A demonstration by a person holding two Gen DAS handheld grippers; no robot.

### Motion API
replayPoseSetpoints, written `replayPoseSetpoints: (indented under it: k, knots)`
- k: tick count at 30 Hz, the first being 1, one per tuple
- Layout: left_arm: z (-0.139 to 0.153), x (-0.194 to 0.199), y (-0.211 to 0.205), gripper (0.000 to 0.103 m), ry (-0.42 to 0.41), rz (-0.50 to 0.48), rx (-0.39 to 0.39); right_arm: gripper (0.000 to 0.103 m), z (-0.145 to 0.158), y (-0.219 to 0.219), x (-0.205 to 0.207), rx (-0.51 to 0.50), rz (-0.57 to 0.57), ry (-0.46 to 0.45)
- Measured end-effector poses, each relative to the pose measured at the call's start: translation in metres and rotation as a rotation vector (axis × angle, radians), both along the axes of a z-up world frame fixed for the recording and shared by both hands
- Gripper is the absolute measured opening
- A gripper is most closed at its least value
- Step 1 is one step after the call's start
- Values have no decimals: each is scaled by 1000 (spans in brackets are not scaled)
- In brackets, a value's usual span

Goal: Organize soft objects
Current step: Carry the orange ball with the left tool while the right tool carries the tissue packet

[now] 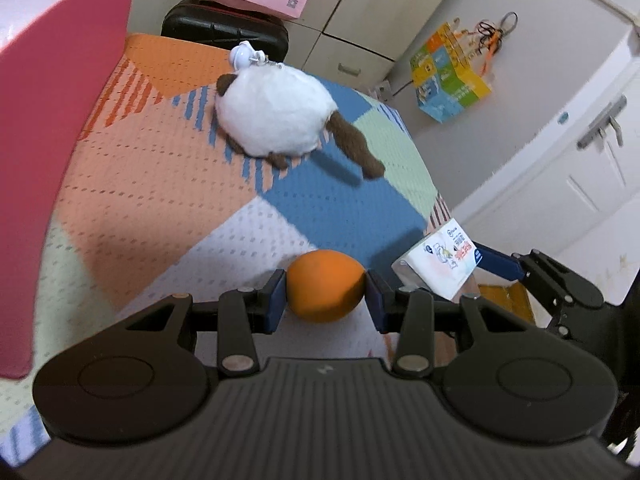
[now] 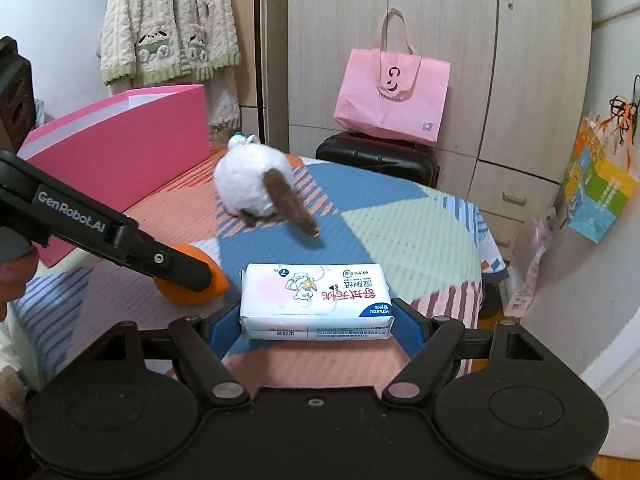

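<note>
Both grippers are loaded. The left gripper (image 1: 326, 286) has its blue pads pressed against either side of an orange ball (image 1: 325, 285), pinching it just above the patchwork cloth (image 1: 168, 184). The right gripper (image 2: 316, 320) has its jaws drawn in against the two short ends of a wet-wipe pack (image 2: 316, 300), so the pack's long axis runs straight across between the fingers, side to side.

Take the pink box (image 2: 120, 148) as the marker: the plush cat keychain (image 2: 256, 184) lies just beside its near corner, tail trailing towards the wipes; the ball is further out along the box's long pink wall, and the wipes sit further again, beyond the ball, near the cloth's front edge. In the left wrist view that same wall (image 1: 60, 120) rises close on the ball's left.

If the box is where soft things go, I'd judge the left hand nearer; the ball need only travel sideways and up over the wall, while the wipes must cross past it.
</note>
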State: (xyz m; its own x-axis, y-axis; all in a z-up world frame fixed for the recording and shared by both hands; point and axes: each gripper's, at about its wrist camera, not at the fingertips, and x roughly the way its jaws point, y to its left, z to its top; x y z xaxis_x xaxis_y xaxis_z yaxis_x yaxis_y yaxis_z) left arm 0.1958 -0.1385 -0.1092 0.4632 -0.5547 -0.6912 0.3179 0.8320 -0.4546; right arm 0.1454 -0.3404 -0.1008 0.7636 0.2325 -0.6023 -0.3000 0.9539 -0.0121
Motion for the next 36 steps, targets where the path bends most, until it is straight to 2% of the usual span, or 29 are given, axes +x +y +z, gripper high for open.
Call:
replayPoseSetpoints:
  k: [8, 15, 17, 21, 29, 36]
  knots:
    - [14, -28, 21, 40, -3, -75, 34, 82, 19, 17, -29, 56, 10, 47]
    - [34, -55, 41, 41, -41, -124, 76, 82, 40, 32, -51, 112, 50, 100]
    - [39, -61, 50, 40, -30, -142, 70, 82, 45, 38, -56, 128, 68, 121]
    - [40, -65, 70, 41, 43, -155, 34, 82, 57, 50, -65, 150, 104, 146]
    - [56, -81, 113, 41, 54, -133, 52, 82, 79, 82, -76, 156, 203, 160]
    - [82, -87, 151, 41, 34, -162, 47, 82, 92, 111, -71, 141, 279, 126]
